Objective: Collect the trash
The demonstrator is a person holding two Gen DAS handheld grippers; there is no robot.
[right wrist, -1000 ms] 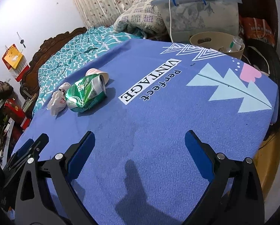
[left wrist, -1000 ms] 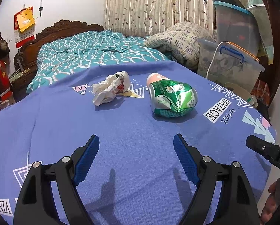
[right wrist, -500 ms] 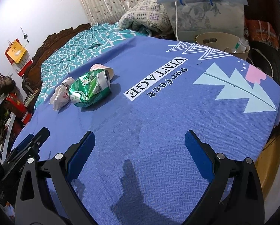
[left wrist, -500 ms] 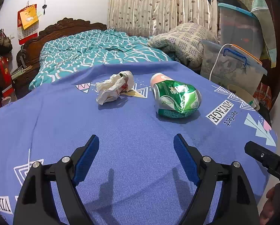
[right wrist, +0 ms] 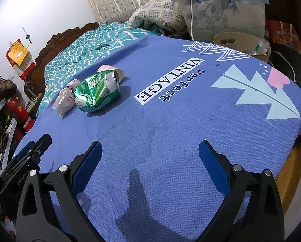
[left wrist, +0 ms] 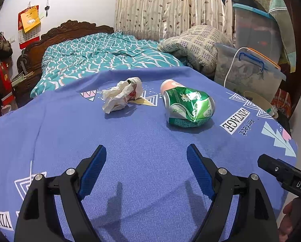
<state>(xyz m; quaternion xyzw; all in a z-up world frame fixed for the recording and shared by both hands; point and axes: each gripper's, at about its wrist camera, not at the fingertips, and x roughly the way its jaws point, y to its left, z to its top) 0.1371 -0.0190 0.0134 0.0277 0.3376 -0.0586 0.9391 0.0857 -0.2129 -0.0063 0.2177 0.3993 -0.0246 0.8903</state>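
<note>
Hovered with jaws spread wide and empty, as a second earlier: left gripper and right gripper above the blue cloth. Lay ahead, untouched: crushed green can beside crumpled paper. Sat slightly lower in frame than before.

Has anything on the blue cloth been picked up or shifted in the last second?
No. The crushed green can, the crumpled paper and the small cup behind the can lie where they were. The left gripper and right gripper remain open and empty, short of the trash.
</note>
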